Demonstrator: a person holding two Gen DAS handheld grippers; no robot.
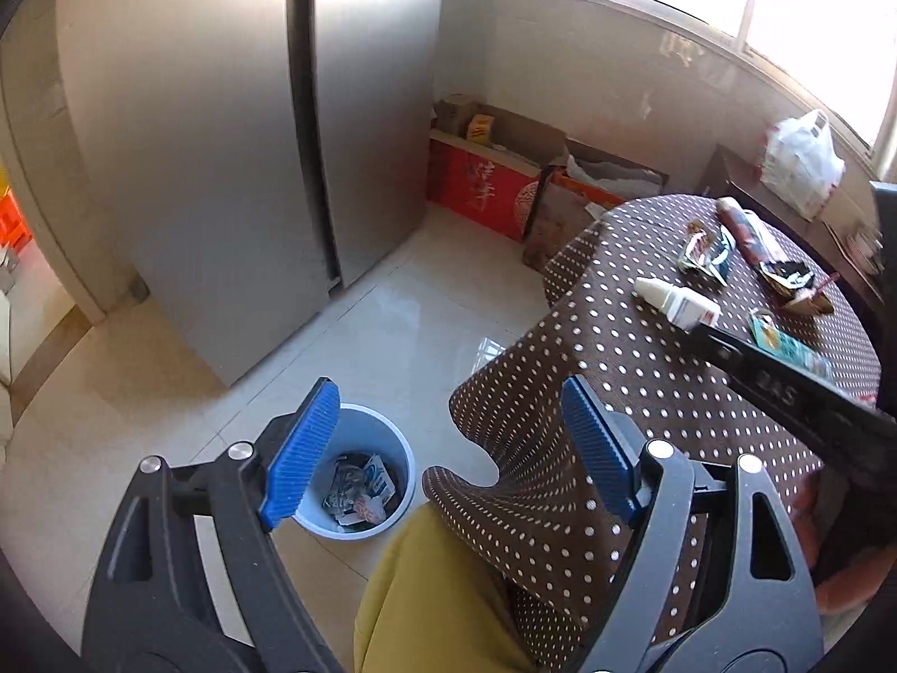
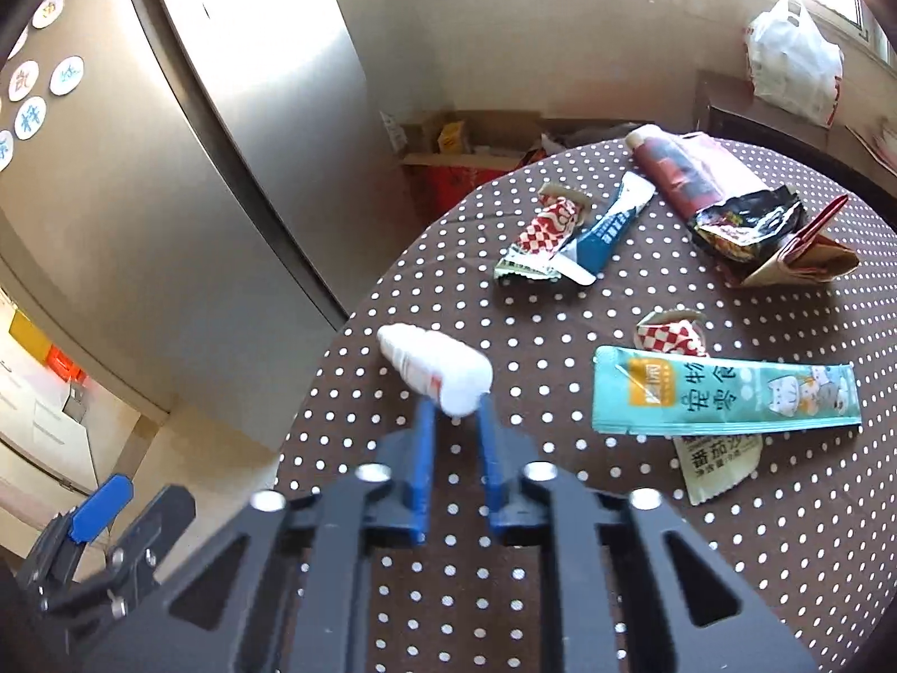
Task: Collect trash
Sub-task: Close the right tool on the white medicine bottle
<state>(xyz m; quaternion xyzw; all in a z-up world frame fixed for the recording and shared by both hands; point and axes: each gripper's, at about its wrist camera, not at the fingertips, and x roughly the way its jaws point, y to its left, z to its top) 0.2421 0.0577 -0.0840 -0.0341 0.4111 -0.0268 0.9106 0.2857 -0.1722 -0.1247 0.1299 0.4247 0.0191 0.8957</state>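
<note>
My right gripper [image 2: 455,409] is shut on the base of a small white dropper bottle [image 2: 434,365], held just above the brown polka-dot tablecloth [image 2: 504,561]; the bottle also shows in the left wrist view [image 1: 675,298]. My left gripper [image 1: 448,437] is open and empty, over the floor beside the table edge. A light blue trash bin [image 1: 387,443] with wrappers in it stands on the floor below its left finger. On the table lie a teal sachet [image 2: 723,398], red-checked wrappers [image 2: 546,230], a blue-and-white sachet [image 2: 605,233] and a black snack bag [image 2: 740,224].
A grey refrigerator [image 1: 224,168] stands behind the bin. Cardboard boxes [image 1: 488,179] sit against the wall under the window. A white plastic bag [image 2: 793,61] lies on a dark cabinet behind the table. My yellow-trousered leg [image 1: 426,589] is next to the bin.
</note>
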